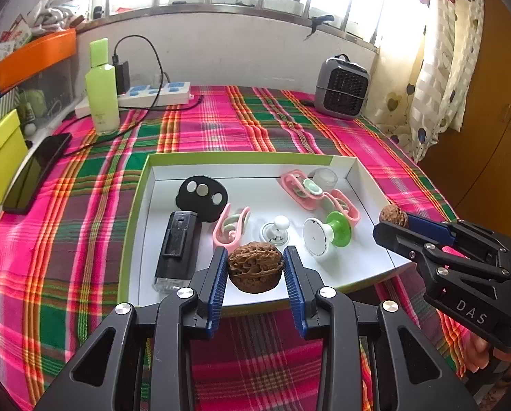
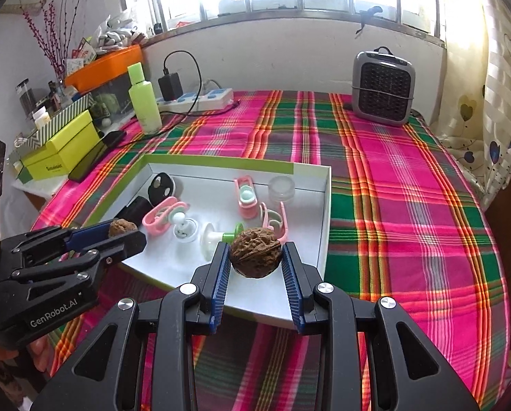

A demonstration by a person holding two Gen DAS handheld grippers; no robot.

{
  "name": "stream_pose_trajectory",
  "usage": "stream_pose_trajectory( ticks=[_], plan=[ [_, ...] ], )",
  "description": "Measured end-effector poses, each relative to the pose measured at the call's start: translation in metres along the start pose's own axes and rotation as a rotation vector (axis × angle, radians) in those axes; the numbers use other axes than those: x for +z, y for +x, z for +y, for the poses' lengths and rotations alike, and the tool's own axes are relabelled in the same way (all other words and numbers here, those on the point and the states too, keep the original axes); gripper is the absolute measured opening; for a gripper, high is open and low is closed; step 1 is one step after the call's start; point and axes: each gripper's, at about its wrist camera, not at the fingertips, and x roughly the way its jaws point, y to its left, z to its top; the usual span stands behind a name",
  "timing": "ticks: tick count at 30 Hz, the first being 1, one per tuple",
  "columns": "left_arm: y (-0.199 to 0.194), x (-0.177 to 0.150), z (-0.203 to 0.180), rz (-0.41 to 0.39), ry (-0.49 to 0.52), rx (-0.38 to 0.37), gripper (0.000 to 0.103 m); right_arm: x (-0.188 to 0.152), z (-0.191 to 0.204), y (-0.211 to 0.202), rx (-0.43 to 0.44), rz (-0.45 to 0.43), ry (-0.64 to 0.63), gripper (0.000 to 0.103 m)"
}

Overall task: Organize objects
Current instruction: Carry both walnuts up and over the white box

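A pink, green and orange plaid cloth (image 1: 272, 126) is covering the desk, a white tray (image 1: 361, 267) is showing a lime rim, brown walnuts (image 1: 255, 267) are sitting between blue pads (image 1: 217, 284) of black grippers (image 1: 255, 286), and a lime bottle (image 1: 101, 85) is glowing by a grey heater (image 1: 341, 85).

Both grippers (image 1: 255, 267) (image 2: 255, 257) are black with ribbed blue pads and silver screws. White lettering marks their sides.

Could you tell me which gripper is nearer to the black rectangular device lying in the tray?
Left. The left gripper, shut on a walnut, hangs just beside the black device. The right gripper, holding the other walnut, is over the tray's opposite edge.
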Motion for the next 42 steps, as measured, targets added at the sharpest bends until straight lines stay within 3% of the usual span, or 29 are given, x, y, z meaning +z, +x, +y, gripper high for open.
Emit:
stream_pose_trajectory(
  ticks=[10,20,42],
  plan=[
    [0.02,0.004,-0.002,0.043,0.007,-0.004,0.031,0.0,-0.007,0.022,0.081,0.083,0.017,0.032],
    [0.034,0.005,-0.001,0.077,-0.002,-0.007,0.031,0.001,-0.006,0.036,0.09,0.154,-0.034,0.032],
    [0.042,0.008,-0.002,0.091,-0.003,0.004,0.031,0.004,0.0,0.044,0.08,0.177,-0.062,0.032]
  ],
)
